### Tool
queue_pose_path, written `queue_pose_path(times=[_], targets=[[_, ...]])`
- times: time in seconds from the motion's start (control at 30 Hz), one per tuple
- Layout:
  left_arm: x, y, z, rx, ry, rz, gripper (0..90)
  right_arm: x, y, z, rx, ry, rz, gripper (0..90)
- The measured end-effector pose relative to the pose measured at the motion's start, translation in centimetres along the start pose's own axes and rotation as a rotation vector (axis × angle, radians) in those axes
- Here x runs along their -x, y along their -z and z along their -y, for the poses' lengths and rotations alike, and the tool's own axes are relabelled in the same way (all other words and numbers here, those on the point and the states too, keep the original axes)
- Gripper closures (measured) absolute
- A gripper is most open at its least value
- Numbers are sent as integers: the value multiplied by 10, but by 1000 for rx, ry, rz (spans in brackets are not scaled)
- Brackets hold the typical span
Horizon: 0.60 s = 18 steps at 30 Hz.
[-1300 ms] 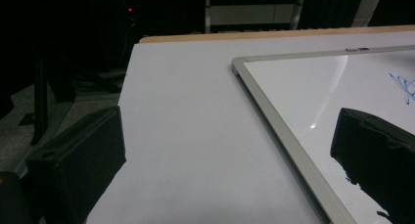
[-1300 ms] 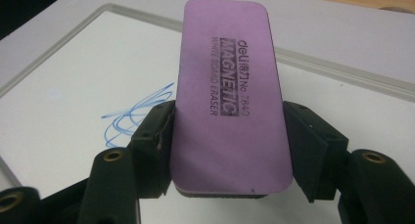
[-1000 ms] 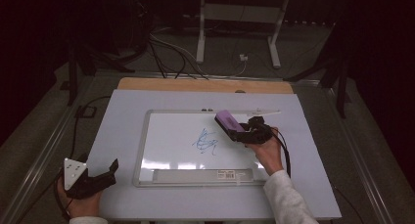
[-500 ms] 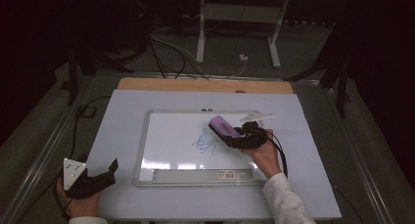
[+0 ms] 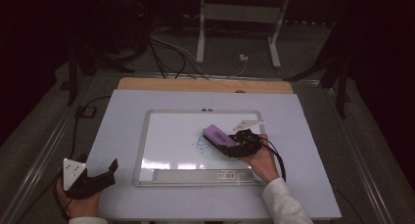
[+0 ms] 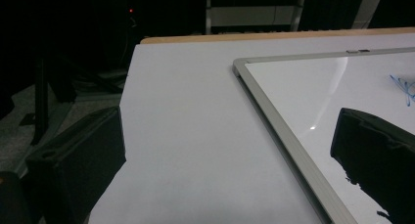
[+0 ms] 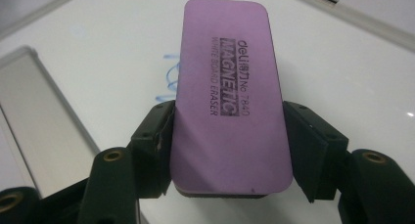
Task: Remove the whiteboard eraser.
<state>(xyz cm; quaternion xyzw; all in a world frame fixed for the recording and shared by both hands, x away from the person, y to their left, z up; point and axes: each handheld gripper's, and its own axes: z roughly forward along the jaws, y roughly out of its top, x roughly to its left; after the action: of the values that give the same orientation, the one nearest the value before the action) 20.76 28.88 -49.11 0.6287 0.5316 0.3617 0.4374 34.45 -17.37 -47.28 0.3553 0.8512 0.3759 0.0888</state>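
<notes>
Up close, the right claw (image 7: 227,136) pinches a purple eraser (image 7: 227,94) printed "MAGNETIC"; the left claw (image 5: 100,172) gapes.

Dim room, dark surroundings; glare on whiteboard (image 5: 171,136); soft focus.

The purple eraser (image 7: 227,94) sits over the blue scribble (image 7: 169,77), so most of those strokes are covered. In the left gripper view the whiteboard (image 6: 293,145) runs off the right edge. The small label on its tray (image 5: 226,173) is too tiny to read.
</notes>
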Motion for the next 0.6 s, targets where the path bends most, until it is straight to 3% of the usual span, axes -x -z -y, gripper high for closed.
queue_pose_path(times=[0.37, 0.6], targets=[[0, 1, 0, 3, 0, -3, 6, -17, -15, 11, -76, 72, -5, 404], [-1, 1, 0, 2, 2, -4, 6, -18, -21, 14, -104, 81, -8, 402]])
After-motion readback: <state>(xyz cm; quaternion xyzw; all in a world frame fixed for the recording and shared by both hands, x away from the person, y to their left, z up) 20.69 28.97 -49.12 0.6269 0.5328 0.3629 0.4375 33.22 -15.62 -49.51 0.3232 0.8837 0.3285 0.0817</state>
